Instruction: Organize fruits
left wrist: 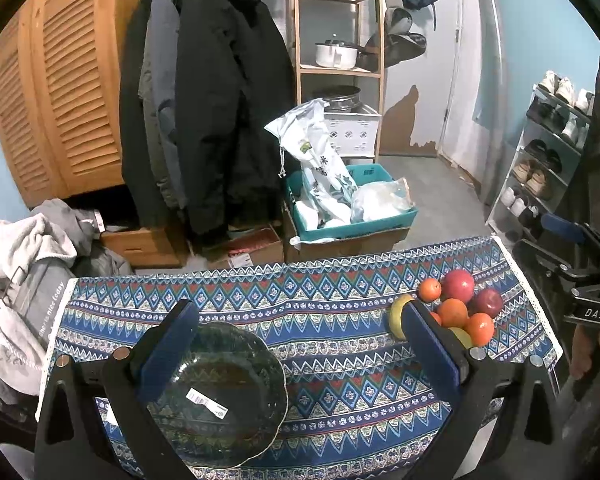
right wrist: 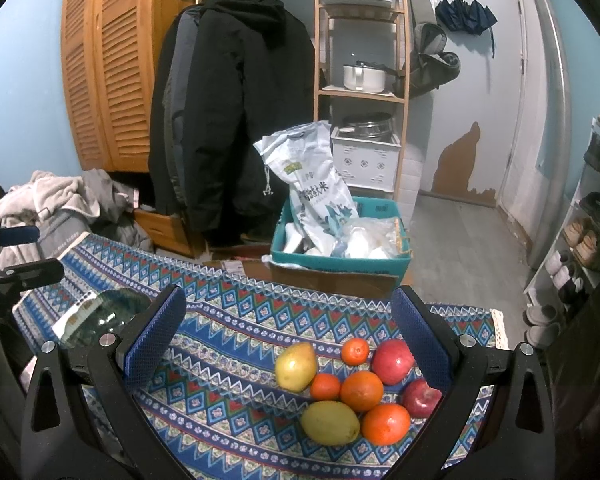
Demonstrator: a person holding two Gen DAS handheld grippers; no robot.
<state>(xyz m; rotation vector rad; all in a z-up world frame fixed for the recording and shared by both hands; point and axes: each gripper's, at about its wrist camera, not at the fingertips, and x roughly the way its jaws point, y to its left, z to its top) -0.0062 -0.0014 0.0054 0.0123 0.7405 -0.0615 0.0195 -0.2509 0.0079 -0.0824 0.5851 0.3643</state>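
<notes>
Barcode sticker [left wrist: 207, 402] inside green glass bowl [left wrist: 236, 344].

We see a blue zigzag-and-diamond tablecloth [right wrist: 236, 360], a dark green glass plate [left wrist: 216, 396] — and red apples [right wrist: 393, 361], orange tangerines [right wrist: 362, 391], yellow-green mangoes [right wrist: 330, 423].

Both hand-held grippers are built alike: the left gripper [left wrist: 300, 344] and the right gripper [right wrist: 300, 334] each have matte black angular arms with triangular cut-outs, round silver screw heads at the joints, and two flat fingers faced with blue textured rubber pads [right wrist: 156, 334]. In the left wrist view, the right gripper's black body carries white "DAS" lettering [left wrist: 595, 313].
</notes>
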